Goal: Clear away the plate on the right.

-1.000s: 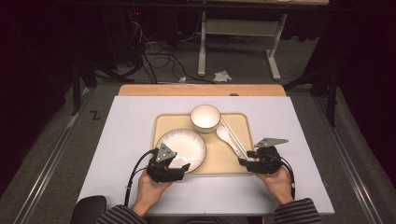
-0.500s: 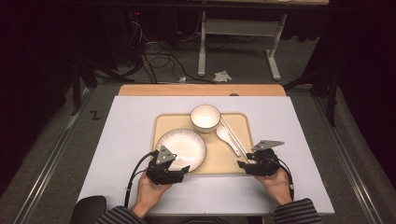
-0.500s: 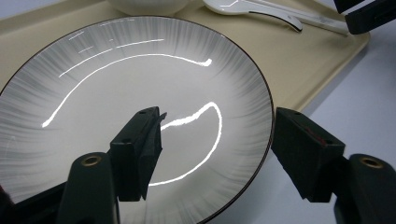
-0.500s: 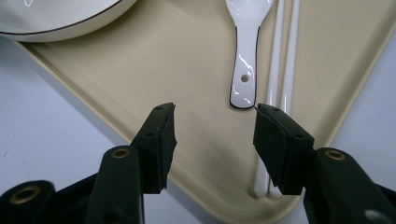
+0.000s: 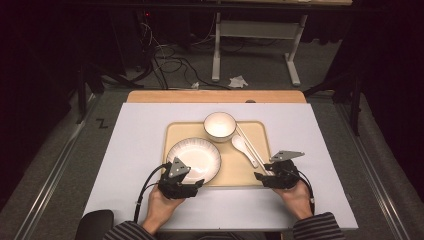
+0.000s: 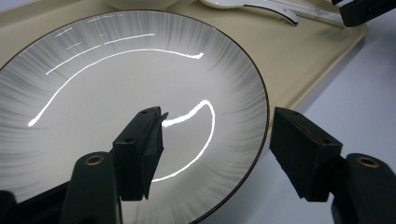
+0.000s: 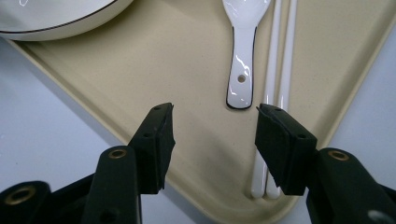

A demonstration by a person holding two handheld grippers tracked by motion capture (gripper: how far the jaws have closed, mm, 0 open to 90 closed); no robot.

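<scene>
A beige tray [image 5: 175,131] lies mid-table. On it are a white plate with a dark rim [image 5: 193,159], a white bowl [image 5: 220,126], a white spoon [image 5: 244,147] and a pair of white chopsticks [image 5: 250,144]. My left gripper [image 5: 199,183] is open at the plate's near edge. In the left gripper view, the left gripper [image 6: 217,140] straddles the plate [image 6: 116,93] rim, one jaw above the plate and one outside it, pads apart from it. My right gripper [image 5: 260,176] is open over the tray's near right corner. In the right gripper view, the right gripper [image 7: 214,126] sits just short of the spoon handle [image 7: 242,79] and chopsticks [image 7: 280,88].
The tray rests on a pale sheet [image 5: 130,150] that covers the table, with a wooden strip [image 5: 215,96] at the far edge. Beyond the table are a dark floor, cables [image 5: 165,55] and a white desk frame [image 5: 255,30]. The right gripper [image 6: 369,9] shows at the left gripper view's top right.
</scene>
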